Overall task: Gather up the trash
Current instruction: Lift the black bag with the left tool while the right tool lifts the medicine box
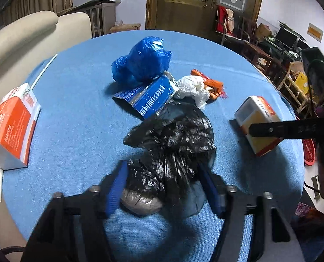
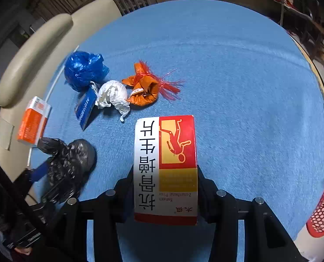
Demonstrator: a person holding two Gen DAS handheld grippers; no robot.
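My left gripper (image 1: 162,174) is shut on a crumpled black plastic bag (image 1: 172,144), which also shows in the right wrist view (image 2: 72,161). My right gripper (image 2: 165,174) is shut on a red, yellow and white medicine box (image 2: 166,163), held above the blue table; the box also shows in the left wrist view (image 1: 257,122). On the table lie a blue plastic bag (image 2: 83,69), a blue packet (image 2: 86,107), a white crumpled paper (image 2: 112,96), an orange wrapper (image 2: 144,89) and an orange and white box (image 2: 34,121).
The round table has a blue cloth (image 2: 238,87). A beige sofa (image 2: 35,41) stands at its left. A red mesh basket (image 2: 323,209) is beyond the table's right edge. A white straw (image 1: 42,71) lies near the left edge. Chairs and clutter (image 1: 271,50) stand at the far right.
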